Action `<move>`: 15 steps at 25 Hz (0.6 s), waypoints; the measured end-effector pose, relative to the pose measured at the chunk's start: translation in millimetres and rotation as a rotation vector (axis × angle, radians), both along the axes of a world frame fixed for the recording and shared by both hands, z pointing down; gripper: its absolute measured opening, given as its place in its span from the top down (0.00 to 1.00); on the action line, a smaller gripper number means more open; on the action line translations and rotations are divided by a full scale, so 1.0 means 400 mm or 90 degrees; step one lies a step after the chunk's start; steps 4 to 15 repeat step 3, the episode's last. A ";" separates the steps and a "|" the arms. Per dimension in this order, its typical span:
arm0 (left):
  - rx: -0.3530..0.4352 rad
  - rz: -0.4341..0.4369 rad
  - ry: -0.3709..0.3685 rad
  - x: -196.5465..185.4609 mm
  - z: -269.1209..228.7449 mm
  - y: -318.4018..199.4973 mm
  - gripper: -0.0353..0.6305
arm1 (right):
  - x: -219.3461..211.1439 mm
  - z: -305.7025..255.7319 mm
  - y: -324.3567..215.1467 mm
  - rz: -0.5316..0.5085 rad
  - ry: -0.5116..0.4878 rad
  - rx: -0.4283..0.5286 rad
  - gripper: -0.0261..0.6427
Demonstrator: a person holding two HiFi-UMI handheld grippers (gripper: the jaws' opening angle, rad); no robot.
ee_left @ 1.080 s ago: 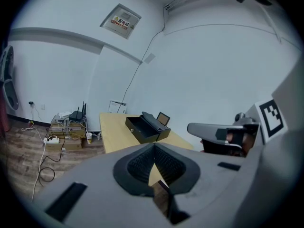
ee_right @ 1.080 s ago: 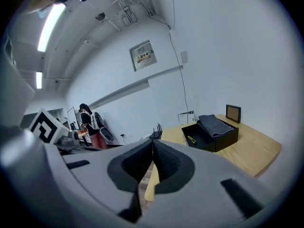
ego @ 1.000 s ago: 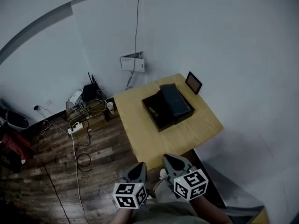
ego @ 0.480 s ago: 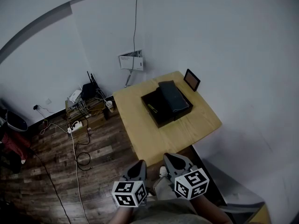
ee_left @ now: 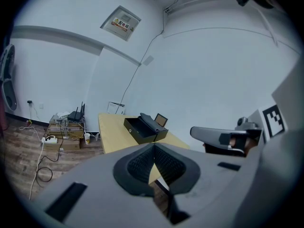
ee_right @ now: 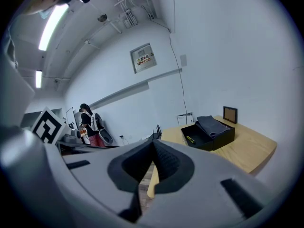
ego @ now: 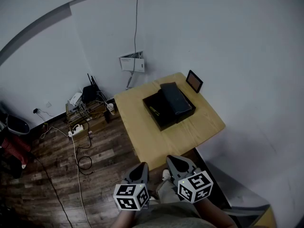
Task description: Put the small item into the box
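An open black box point(ego: 164, 109) sits on the yellow wooden table point(ego: 175, 137), its lid point(ego: 176, 99) leaning at the right side. A small yellow-green item point(ego: 154, 110) lies inside the box, and it also shows in the right gripper view as the item point(ee_right: 190, 139). My left gripper point(ego: 141, 167) and right gripper point(ego: 172, 161) hang side by side close to my body, well short of the table's near edge. Both are shut with nothing between the jaws. In the left gripper view the box point(ee_left: 142, 129) lies far ahead of the gripper point(ee_left: 154, 146).
A small picture frame point(ego: 195, 81) stands at the table's far right corner. A router point(ego: 90, 93), a power strip point(ego: 77, 129) and loose cables lie on the wooden floor to the left. A person point(ee_right: 88, 125) stands far off in the right gripper view.
The table and box have drifted slightly left and up in the head view. Both grippers stay shut in about the same place.
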State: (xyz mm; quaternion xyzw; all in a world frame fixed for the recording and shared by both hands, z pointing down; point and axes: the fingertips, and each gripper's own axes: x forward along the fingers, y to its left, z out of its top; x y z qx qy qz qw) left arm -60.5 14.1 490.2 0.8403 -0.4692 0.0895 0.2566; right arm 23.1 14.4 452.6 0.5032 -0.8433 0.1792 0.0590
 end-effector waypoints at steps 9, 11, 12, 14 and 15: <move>0.000 0.000 0.000 -0.003 0.000 -0.007 0.94 | -0.001 -0.003 -0.005 -0.001 -0.001 0.002 0.96; 0.000 0.000 0.000 -0.003 0.000 -0.007 0.94 | -0.001 -0.003 -0.005 -0.001 -0.001 0.002 0.96; 0.000 0.000 0.000 -0.003 0.000 -0.007 0.94 | -0.001 -0.003 -0.005 -0.001 -0.001 0.002 0.96; 0.000 0.000 0.000 -0.003 0.000 -0.007 0.94 | -0.001 -0.003 -0.005 -0.001 -0.001 0.002 0.96; 0.000 0.000 0.000 -0.003 0.000 -0.007 0.94 | -0.001 -0.003 -0.005 -0.001 -0.001 0.002 0.96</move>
